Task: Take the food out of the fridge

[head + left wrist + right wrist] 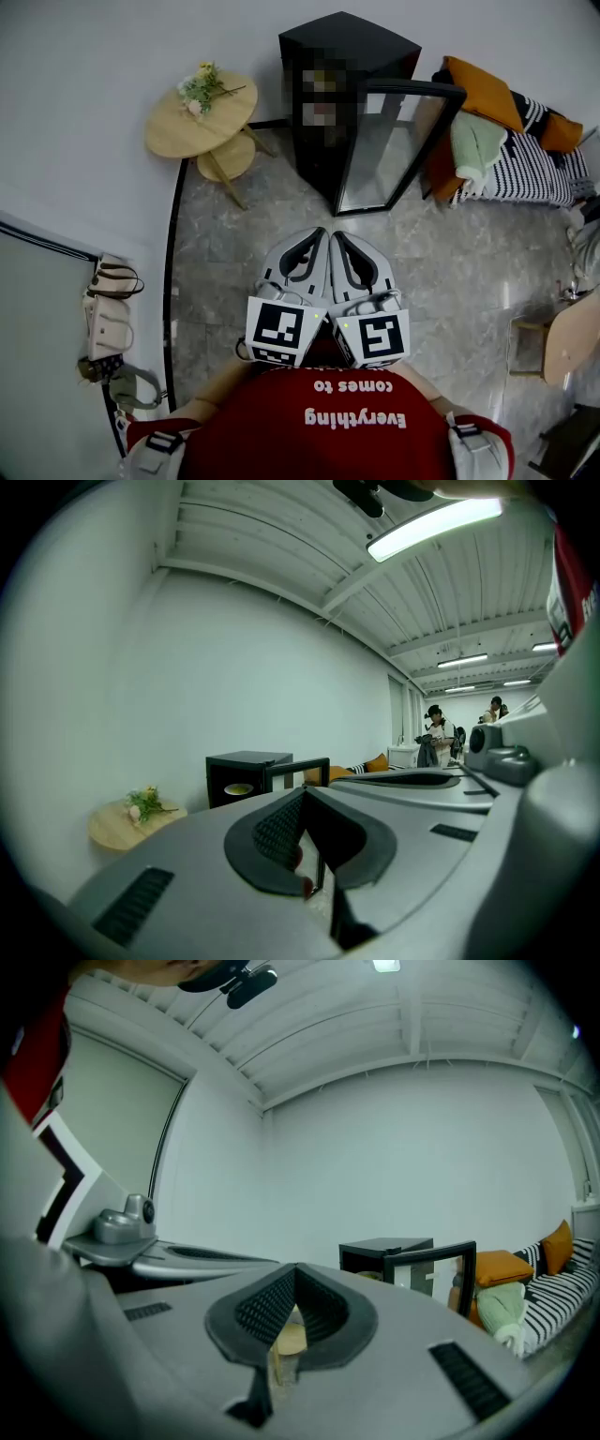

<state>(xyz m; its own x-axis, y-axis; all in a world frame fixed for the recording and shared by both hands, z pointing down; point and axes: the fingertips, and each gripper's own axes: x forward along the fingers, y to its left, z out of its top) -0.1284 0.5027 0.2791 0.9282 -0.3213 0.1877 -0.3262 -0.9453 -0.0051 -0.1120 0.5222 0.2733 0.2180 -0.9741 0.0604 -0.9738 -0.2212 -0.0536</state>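
Observation:
A small black fridge stands on the floor against the far wall, its glass door swung open to the right. In the left gripper view the fridge shows a pale dish of food on a shelf inside. My left gripper and right gripper are held side by side in front of my chest, well short of the fridge. Both are shut with nothing between their jaws. The right gripper view shows the fridge and its open door ahead to the right.
A round wooden side table with a small bunch of flowers stands left of the fridge. To its right is a sofa with orange and green cushions. Bags hang at the left wall. A chair stands at the right. Two people stand far off.

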